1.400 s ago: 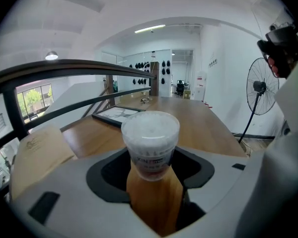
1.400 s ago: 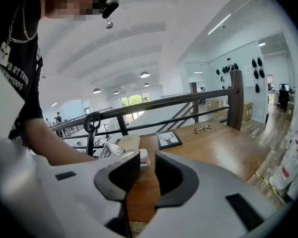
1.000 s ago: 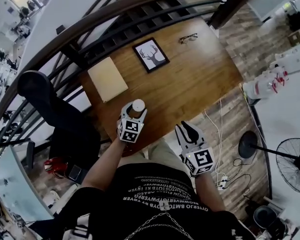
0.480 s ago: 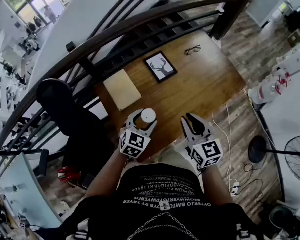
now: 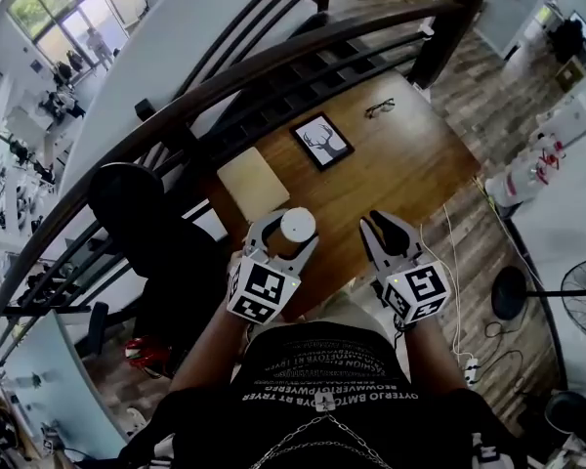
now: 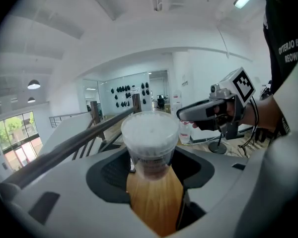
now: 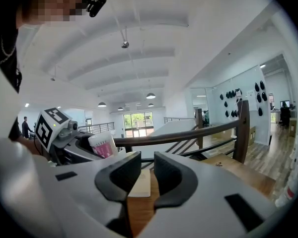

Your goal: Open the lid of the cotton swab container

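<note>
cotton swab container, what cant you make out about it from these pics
- Lid edge, any tab or hinge: the cotton swab container is too small in the head view; in the left gripper view its rim is blurred.
- Label print: blurred in the left gripper view, tiny in the right gripper view.
- Swabs inside: only a white mass behind the frosted wall, left gripper view.

The head view looks steeply down at the counter (image 5: 400, 164); both gripper views face outward, sharing its twelve-o'clock railing (image 5: 273, 66).
</note>
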Demonstrator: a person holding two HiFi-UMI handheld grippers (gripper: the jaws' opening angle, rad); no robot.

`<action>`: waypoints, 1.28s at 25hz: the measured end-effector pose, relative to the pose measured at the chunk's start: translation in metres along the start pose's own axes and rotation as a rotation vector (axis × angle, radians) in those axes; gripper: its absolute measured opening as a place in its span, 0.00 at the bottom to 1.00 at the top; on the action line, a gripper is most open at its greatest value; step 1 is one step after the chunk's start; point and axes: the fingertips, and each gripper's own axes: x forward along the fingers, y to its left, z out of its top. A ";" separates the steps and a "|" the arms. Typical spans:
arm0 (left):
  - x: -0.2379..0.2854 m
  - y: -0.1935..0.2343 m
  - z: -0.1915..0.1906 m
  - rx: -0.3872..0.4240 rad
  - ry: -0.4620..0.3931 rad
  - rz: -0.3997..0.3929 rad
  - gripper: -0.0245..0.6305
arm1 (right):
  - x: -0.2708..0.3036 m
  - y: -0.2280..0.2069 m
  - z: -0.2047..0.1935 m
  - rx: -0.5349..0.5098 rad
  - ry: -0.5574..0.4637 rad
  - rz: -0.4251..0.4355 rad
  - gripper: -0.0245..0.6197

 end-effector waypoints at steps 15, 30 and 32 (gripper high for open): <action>-0.048 -0.038 0.017 0.076 0.060 -0.113 0.45 | -0.017 0.142 0.063 -0.130 -0.010 0.354 0.43; -0.054 -0.065 0.010 0.106 0.114 -0.210 0.45 | -0.016 0.155 0.036 -0.248 0.134 0.306 0.44; -0.053 -0.065 0.009 0.100 0.106 -0.210 0.44 | -0.015 0.153 0.033 -0.227 0.152 0.290 0.44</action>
